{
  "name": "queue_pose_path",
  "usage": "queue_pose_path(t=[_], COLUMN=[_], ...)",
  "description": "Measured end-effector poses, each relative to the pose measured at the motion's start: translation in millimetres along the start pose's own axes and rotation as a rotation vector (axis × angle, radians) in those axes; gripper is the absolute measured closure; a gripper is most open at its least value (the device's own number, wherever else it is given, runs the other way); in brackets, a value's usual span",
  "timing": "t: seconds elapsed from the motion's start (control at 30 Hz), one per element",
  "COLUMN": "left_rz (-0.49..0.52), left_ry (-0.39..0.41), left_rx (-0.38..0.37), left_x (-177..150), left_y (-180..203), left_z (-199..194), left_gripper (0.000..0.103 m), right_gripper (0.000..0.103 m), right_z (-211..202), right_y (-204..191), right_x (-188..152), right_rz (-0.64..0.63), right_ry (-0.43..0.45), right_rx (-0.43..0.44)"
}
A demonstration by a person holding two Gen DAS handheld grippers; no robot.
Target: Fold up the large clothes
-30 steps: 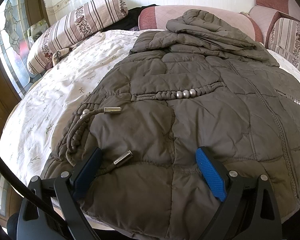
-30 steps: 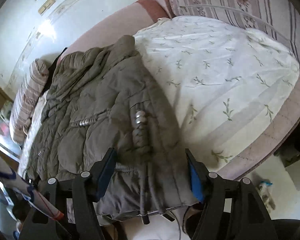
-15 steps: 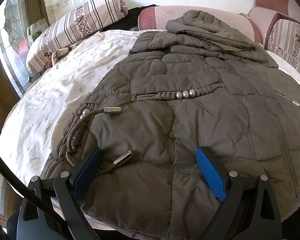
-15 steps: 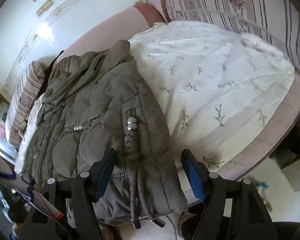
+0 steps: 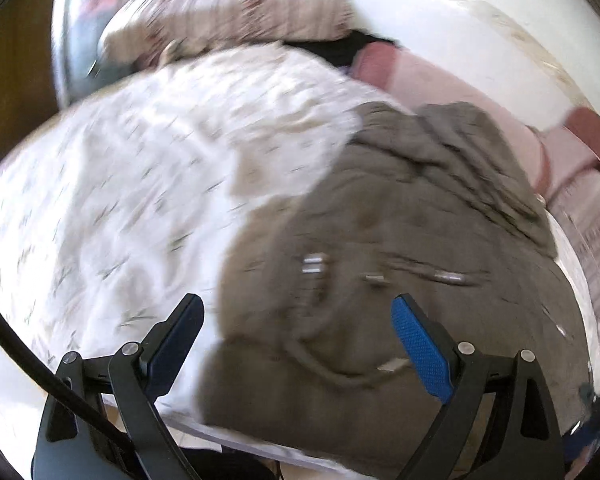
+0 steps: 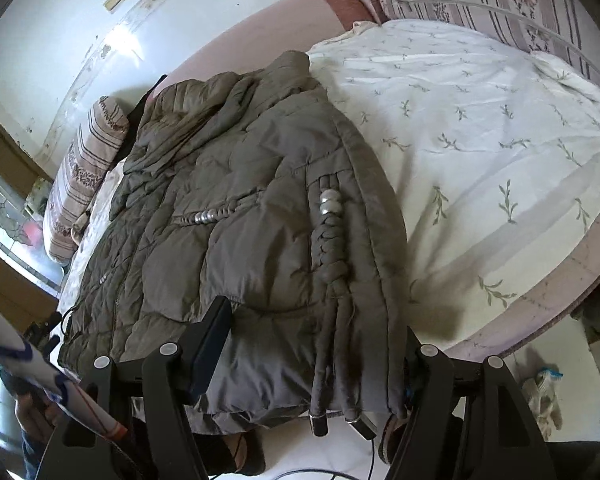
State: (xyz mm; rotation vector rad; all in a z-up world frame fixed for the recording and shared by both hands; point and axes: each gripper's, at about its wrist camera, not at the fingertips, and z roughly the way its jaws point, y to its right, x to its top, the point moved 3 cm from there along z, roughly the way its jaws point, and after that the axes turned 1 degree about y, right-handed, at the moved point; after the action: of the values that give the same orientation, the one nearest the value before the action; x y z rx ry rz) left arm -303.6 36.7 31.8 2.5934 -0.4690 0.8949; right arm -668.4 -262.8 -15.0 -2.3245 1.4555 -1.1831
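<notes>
The left gripper (image 5: 296, 344) has swung toward the left edge of the bed (image 5: 112, 208), so its left finger now hangs over the floral sheet instead of over the quilted coat (image 5: 400, 240) (this view is now badly smeared by motion). The right gripper (image 6: 312, 344) has pushed in at the foot edge of the bed until the coat's hem lies between its spread fingers, hiding the right-hand pad, with the braided cord's metal tips (image 6: 318, 424) dangling past the hem.
</notes>
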Motion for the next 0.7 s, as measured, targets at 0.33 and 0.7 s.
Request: queue_pose_path(t=[0.33, 0.7], left_rz=[-0.08, 0.104], left_ry=[-0.077, 0.001], left_rx=[-0.104, -0.13], left_x=[-16.8, -46.0], left_y=[-6.1, 41.6], left_z=[19.9, 0.9], left_gripper=[0.023, 0.061], right_gripper=[0.035, 0.061], right_z=[3.6, 2.0], right_y=[15.7, -9.4], right_x=[8.5, 1.9], right_rz=[0.077, 0.033], right_ry=[0.024, 0.026], right_rx=[-0.035, 0.086])
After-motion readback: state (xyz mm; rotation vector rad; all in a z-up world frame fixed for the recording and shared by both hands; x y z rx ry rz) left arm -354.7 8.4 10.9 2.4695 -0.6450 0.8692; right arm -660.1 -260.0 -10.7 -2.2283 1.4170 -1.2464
